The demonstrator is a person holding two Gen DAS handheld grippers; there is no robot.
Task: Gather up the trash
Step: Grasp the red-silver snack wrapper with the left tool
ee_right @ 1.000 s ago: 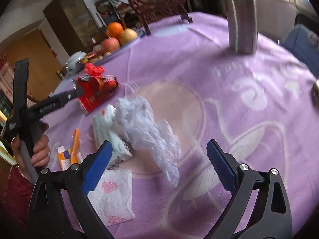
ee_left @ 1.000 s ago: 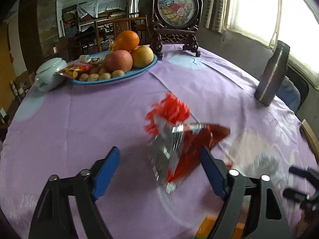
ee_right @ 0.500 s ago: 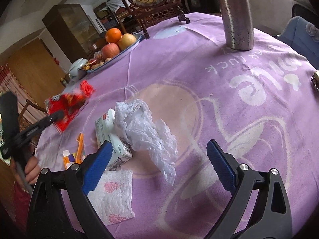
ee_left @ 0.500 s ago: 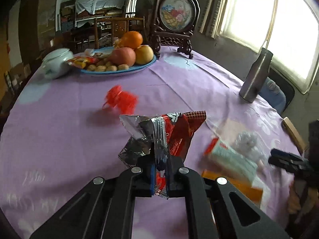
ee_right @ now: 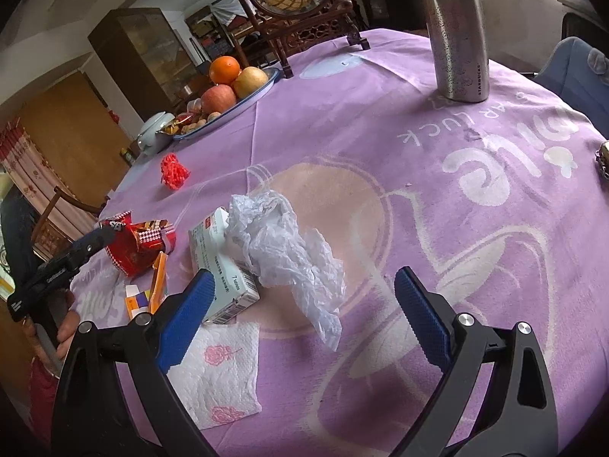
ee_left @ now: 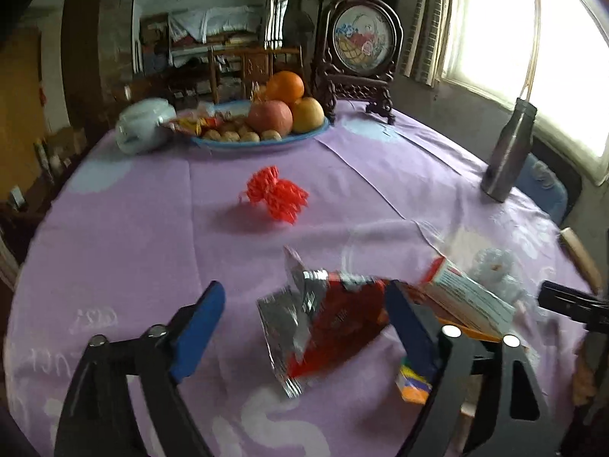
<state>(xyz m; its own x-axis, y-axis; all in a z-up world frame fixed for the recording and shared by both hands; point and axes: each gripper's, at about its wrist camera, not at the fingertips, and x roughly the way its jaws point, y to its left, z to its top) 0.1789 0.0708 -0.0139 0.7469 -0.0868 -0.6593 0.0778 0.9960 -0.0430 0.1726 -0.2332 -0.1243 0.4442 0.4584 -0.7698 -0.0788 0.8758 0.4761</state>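
A red and silver snack wrapper (ee_left: 323, 327) lies blurred on the purple tablecloth (ee_left: 133, 236) between the jaws of my left gripper (ee_left: 304, 289). Those jaws are opening and their pads do not press on it. In the right wrist view the wrapper (ee_right: 141, 247) sits beside an orange flat pack (ee_right: 158, 282) and a white medicine box (ee_right: 220, 262). My right gripper (ee_right: 304, 278) hangs open just above a crumpled white plastic wad (ee_right: 281, 243), holding nothing. A red foam fruit net (ee_left: 276, 194) lies alone farther up the table.
A flowered paper napkin (ee_right: 217, 373) lies under my right gripper's left finger. At the back stand a blue fruit plate (ee_left: 312, 133), a white lidded pot (ee_left: 139, 125) and a framed embroidery stand (ee_left: 359, 49). A steel bottle (ee_right: 458, 30) stands at the right edge.
My left gripper shut on the wrapper, carried it back from the red net toward the box and orange pack, then opened over it. The right gripper stayed still.
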